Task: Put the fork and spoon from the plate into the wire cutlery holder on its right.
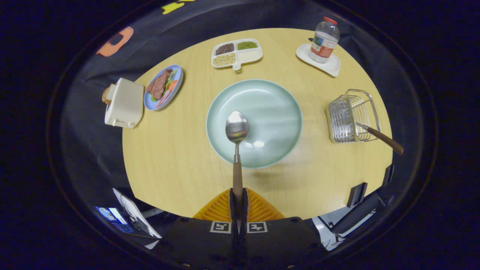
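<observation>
**Carrying the spoon, holder next**

Gripping the spoon (237, 129) by its wooden handle, your claw (238, 202) is closed tight on it, both fingers pressing the handle, so the bowl sticks out ahead over the near part of the plate (270, 101). Holding it at the handle end leaves the bowl free to lead into the wire cutlery holder (350, 116), which lies to the right of the plate on the worktop (180, 157). A brown-handled utensil (380, 137), likely the fork, already leans out of the holder's near side. Between plate and holder the worktop is bare; mind the worktop's edge just beyond the holder.
</observation>
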`<state>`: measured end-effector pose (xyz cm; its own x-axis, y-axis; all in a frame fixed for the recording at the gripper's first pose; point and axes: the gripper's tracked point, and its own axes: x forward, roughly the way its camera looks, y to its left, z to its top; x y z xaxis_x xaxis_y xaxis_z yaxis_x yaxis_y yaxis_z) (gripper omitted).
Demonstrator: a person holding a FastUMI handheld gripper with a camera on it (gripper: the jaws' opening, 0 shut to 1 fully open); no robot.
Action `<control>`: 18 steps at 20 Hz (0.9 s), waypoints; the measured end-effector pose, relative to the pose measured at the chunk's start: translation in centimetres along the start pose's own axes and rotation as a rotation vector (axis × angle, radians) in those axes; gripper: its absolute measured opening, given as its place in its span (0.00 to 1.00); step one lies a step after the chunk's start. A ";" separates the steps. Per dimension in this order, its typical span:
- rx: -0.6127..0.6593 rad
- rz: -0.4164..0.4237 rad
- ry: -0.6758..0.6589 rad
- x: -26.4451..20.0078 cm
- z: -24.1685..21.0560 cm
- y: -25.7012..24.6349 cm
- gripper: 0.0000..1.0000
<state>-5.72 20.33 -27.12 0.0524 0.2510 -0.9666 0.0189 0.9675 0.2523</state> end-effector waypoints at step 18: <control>0.204 -0.041 0.027 -8.3 1.8 -18.1 0.00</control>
<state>-4.65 0.71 -23.58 0.0204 0.2152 -0.9764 0.2228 0.9510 0.2142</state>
